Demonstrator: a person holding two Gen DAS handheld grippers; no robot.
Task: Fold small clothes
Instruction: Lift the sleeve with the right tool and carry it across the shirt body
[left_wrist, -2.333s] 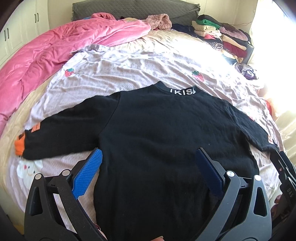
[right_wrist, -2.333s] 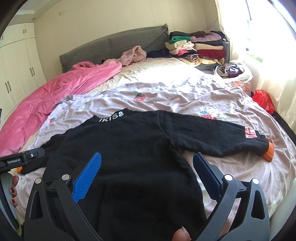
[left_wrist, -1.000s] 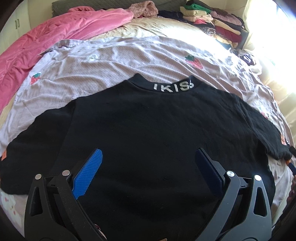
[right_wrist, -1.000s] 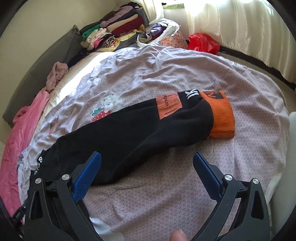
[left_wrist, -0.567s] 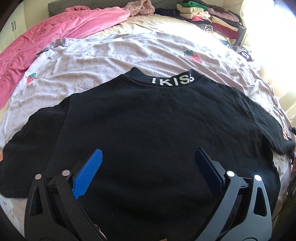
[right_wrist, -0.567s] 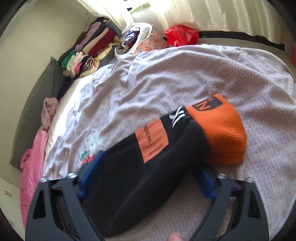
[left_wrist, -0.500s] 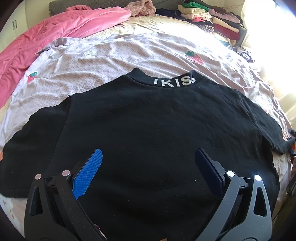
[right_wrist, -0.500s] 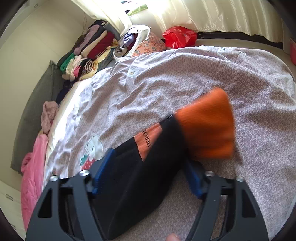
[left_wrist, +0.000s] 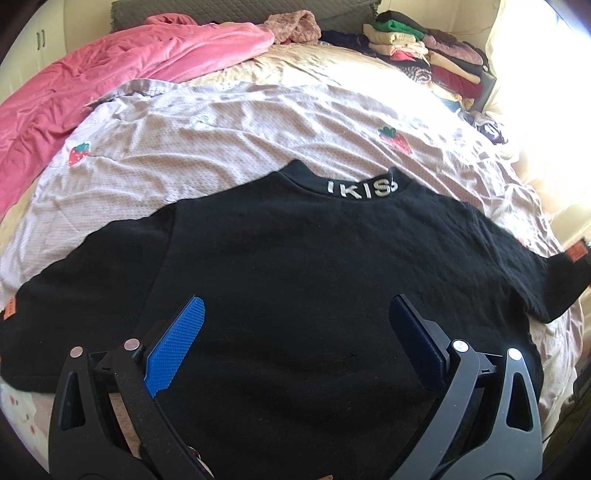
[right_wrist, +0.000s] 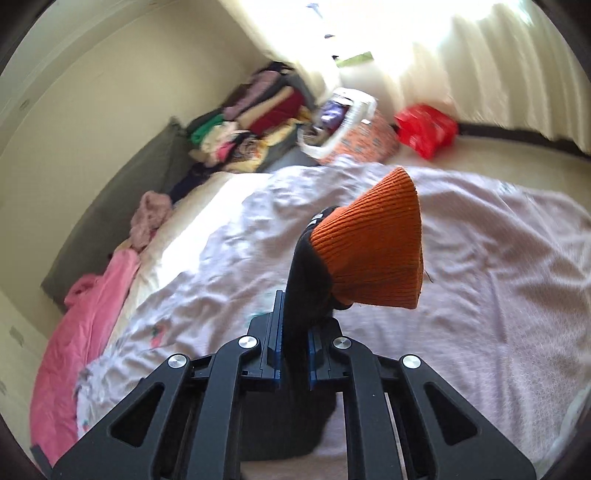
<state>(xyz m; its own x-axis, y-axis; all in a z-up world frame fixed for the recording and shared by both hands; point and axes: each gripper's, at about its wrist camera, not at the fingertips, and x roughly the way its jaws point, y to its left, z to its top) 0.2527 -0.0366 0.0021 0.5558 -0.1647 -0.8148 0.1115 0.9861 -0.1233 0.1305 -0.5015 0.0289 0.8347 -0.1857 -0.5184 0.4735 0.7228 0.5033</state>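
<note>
The bed (left_wrist: 258, 122), under its lilac strawberry-print sheet, fills the room, with a pink quilt (left_wrist: 92, 85) bunched at ten o'clock and a stack of folded clothes (left_wrist: 424, 51) at one o'clock by the bright window. The black sweater (left_wrist: 314, 258) lies flat and face-down in the middle of the sheet, its lettered collar (left_wrist: 360, 188) pointing to twelve and its body not yet folded.

The left sleeve stretches out toward nine o'clock, untouched. The right sleeve (right_wrist: 306, 280) is raised off the sheet, its orange cuff (right_wrist: 373, 254) flaring above the jaws that have just closed on the black cloth below it.

The left gripper (left_wrist: 295, 332) hovers over the sweater's lower half with its fingers wide and nothing between them. The right gripper (right_wrist: 294, 354) is pinched tight on that sleeve.

I'd judge the fold as barely begun: this sleeve needs laying across the body, then the other, then the body doubled.
</note>
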